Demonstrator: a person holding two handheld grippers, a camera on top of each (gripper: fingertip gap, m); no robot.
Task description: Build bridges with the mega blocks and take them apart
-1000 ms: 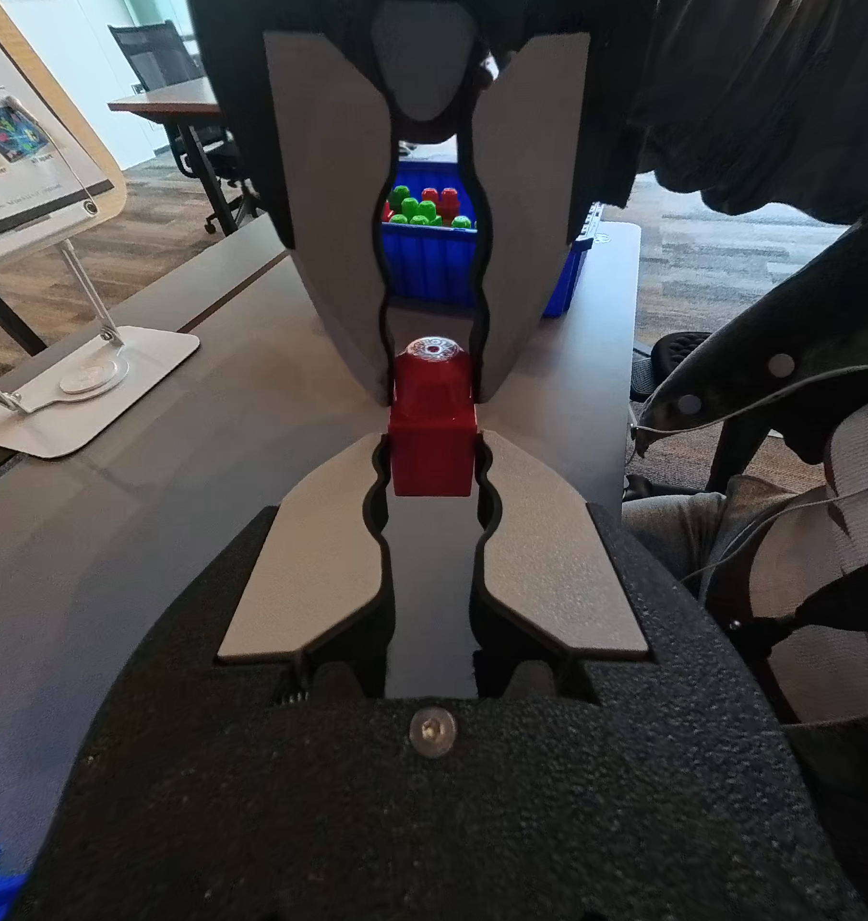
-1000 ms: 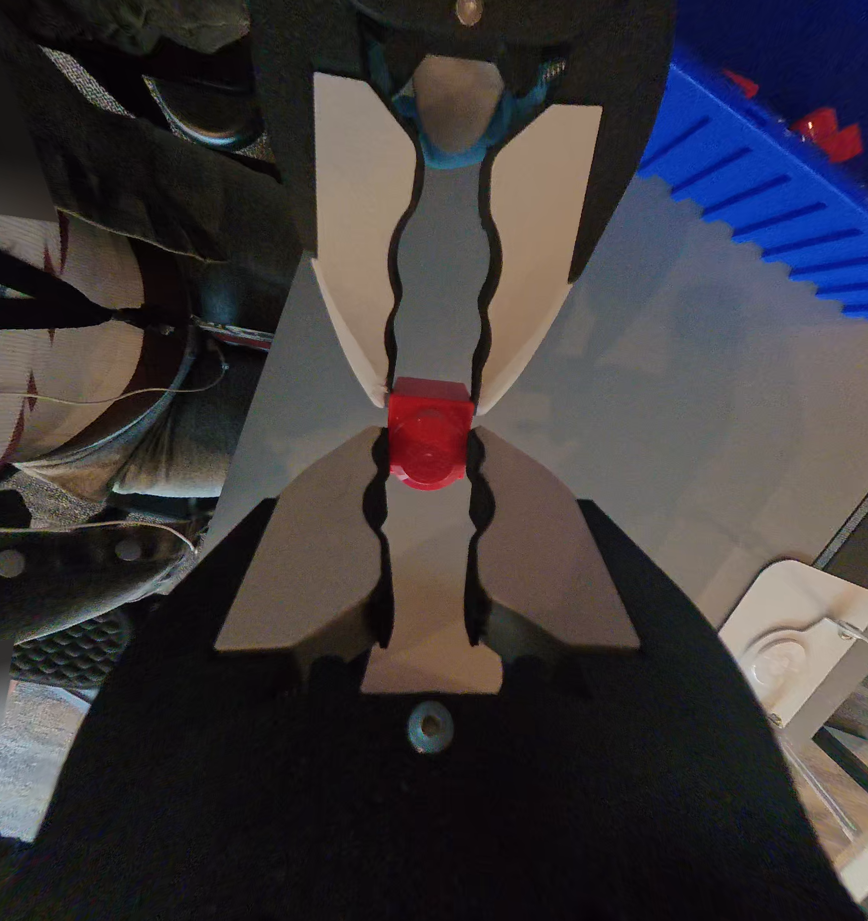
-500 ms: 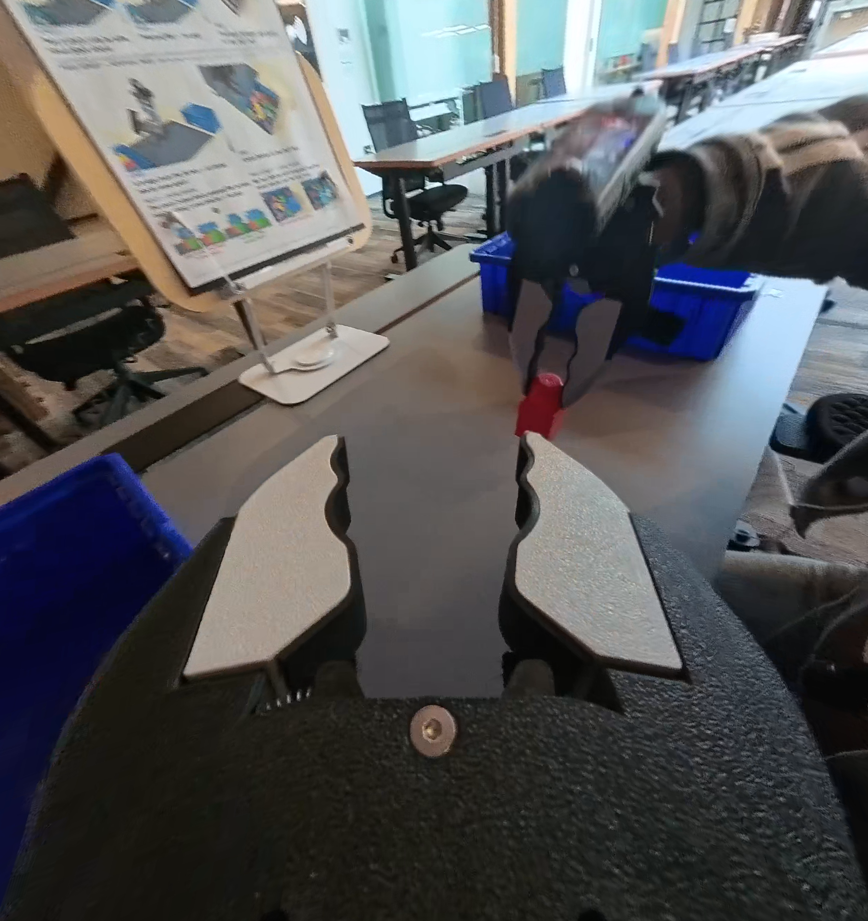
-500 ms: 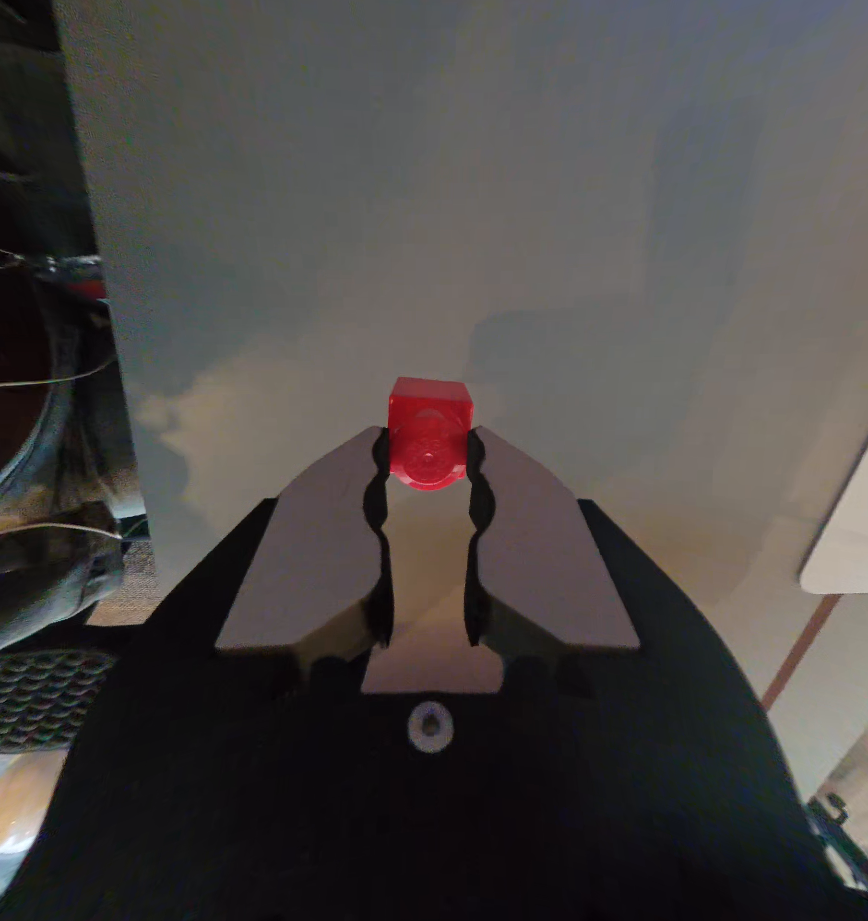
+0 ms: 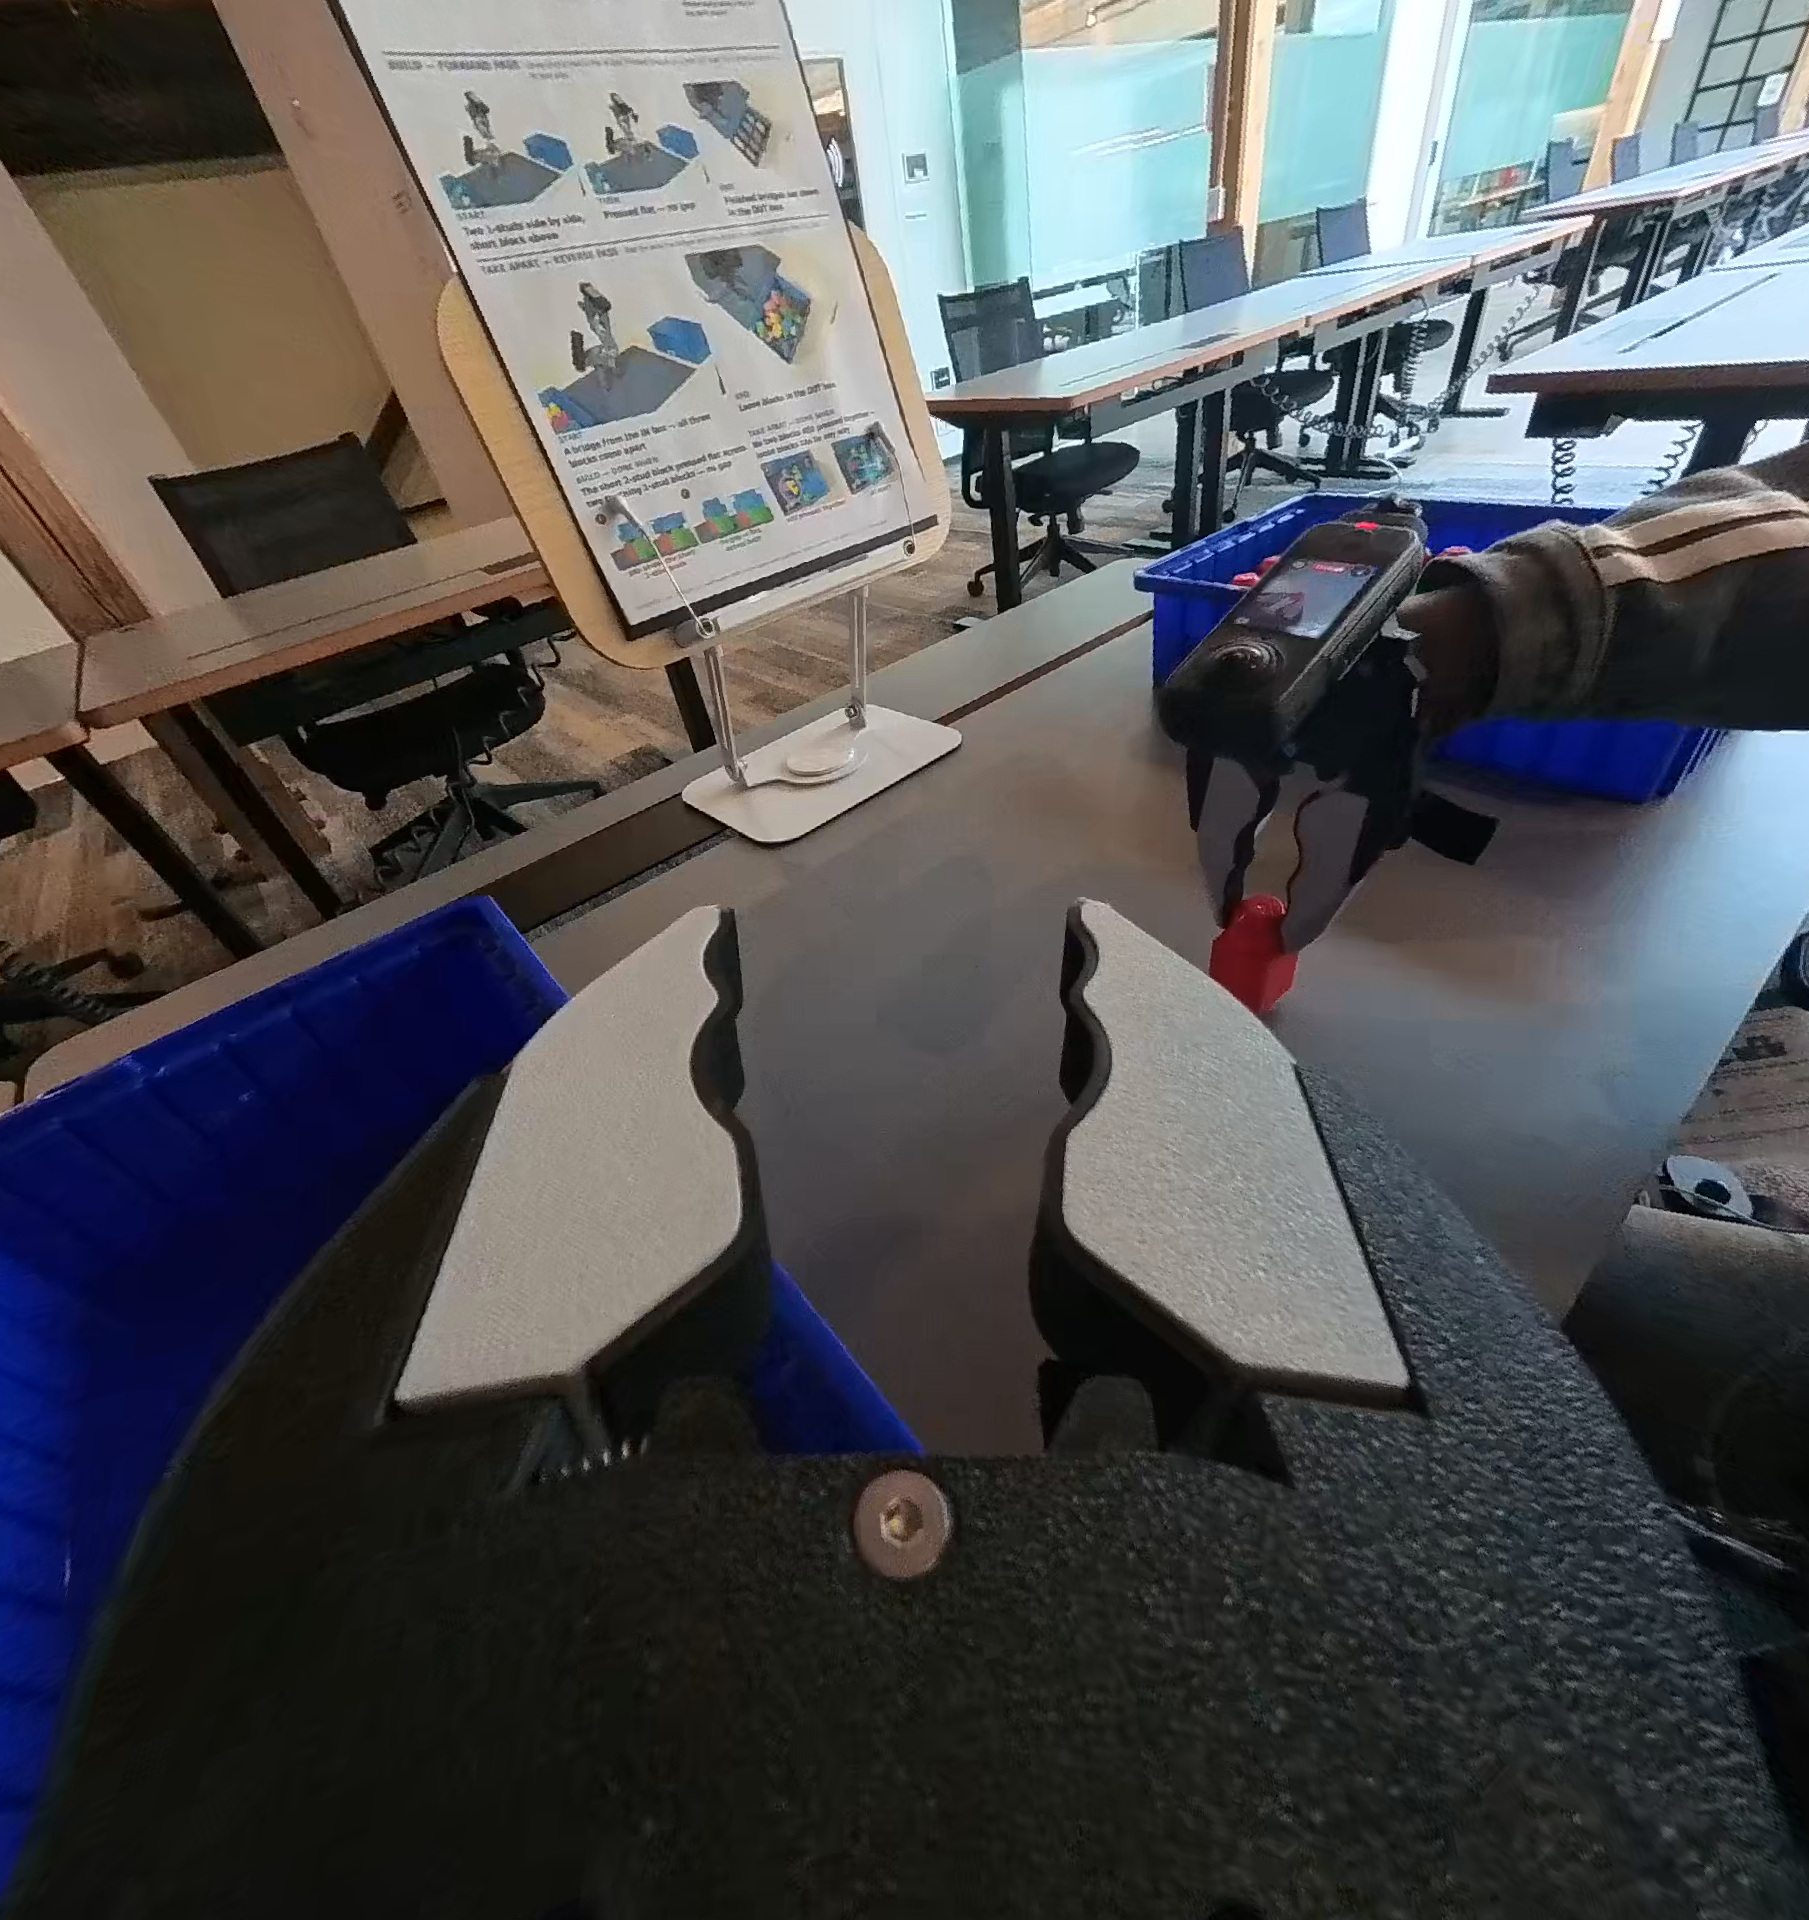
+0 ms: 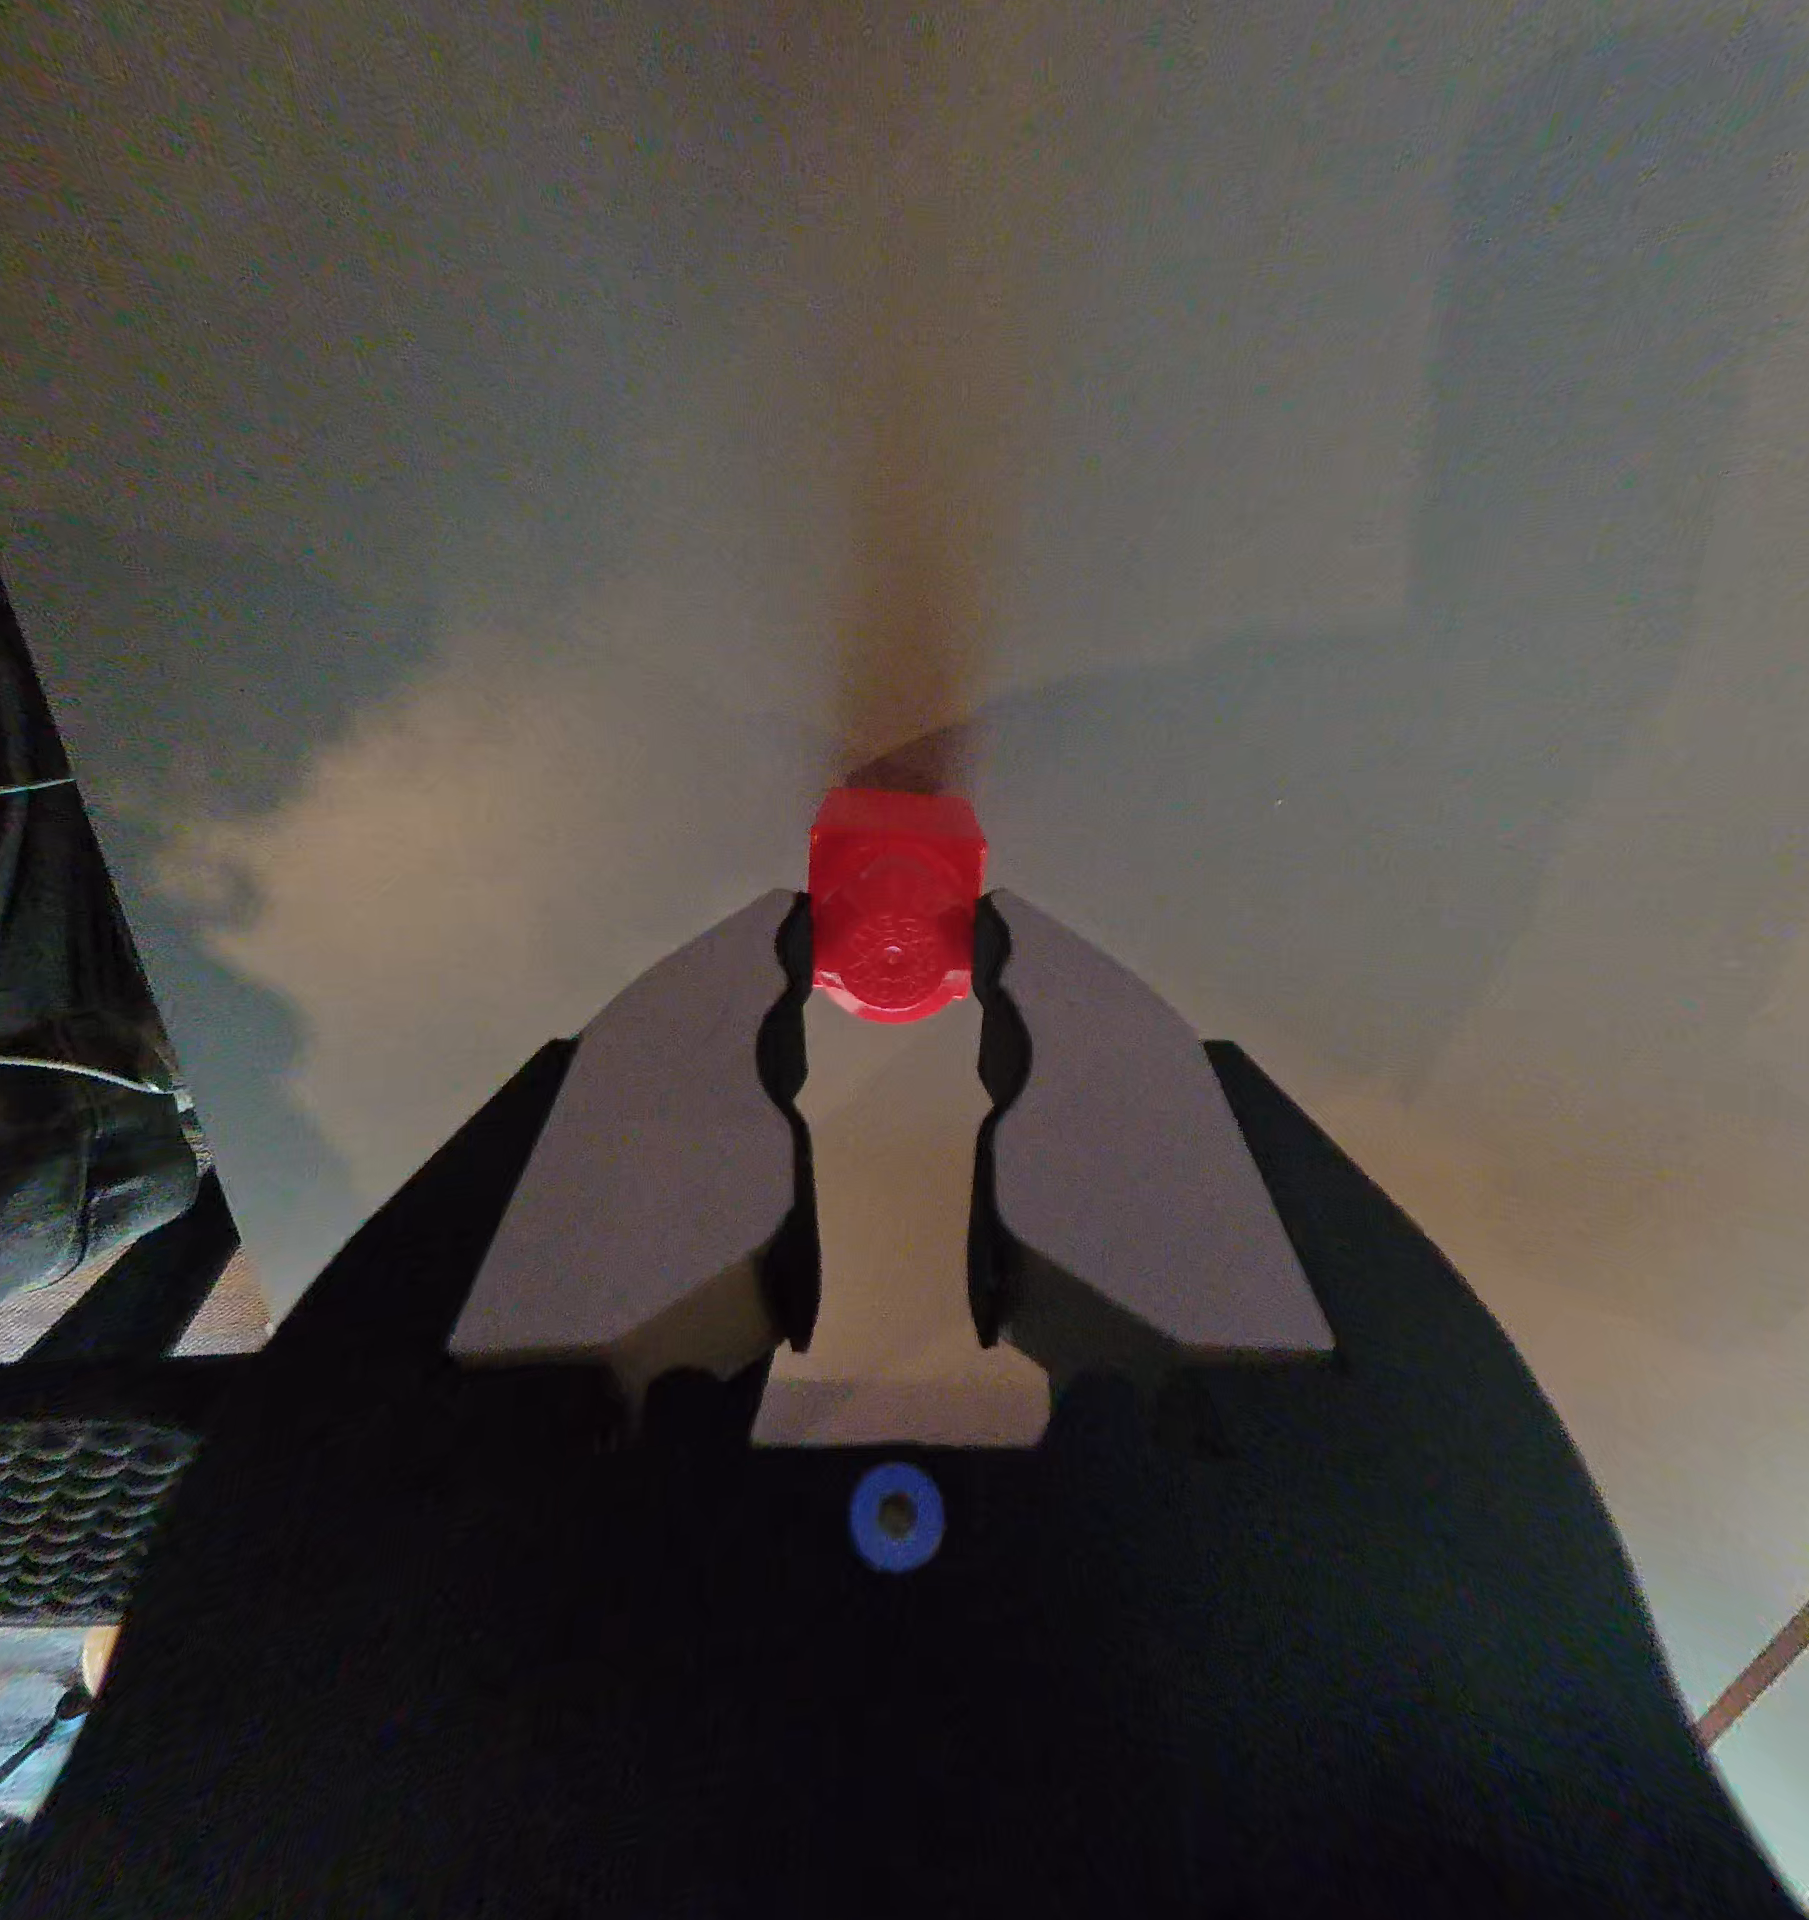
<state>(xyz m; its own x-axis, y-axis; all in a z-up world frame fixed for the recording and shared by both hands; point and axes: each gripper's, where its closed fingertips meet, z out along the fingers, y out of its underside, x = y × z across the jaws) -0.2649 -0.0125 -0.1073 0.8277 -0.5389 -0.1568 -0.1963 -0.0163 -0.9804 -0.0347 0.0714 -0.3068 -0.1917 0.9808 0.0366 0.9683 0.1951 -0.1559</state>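
Table [image 5: 931, 862]: single-stud block [image 5: 1251, 961] stands on it right of centre, its stud between the fingertips of the right gripper [image 5: 1261, 914] directly above. Bin [image 5: 1565, 753] on the far right end, behind that gripper. Second bin [image 5: 204, 1122] at the near left edge, under the left gripper [image 5: 900, 971]. Instruction-sheet stand [image 5: 822, 769] at the far edge, between the bins. Desks and office chairs behind the table.
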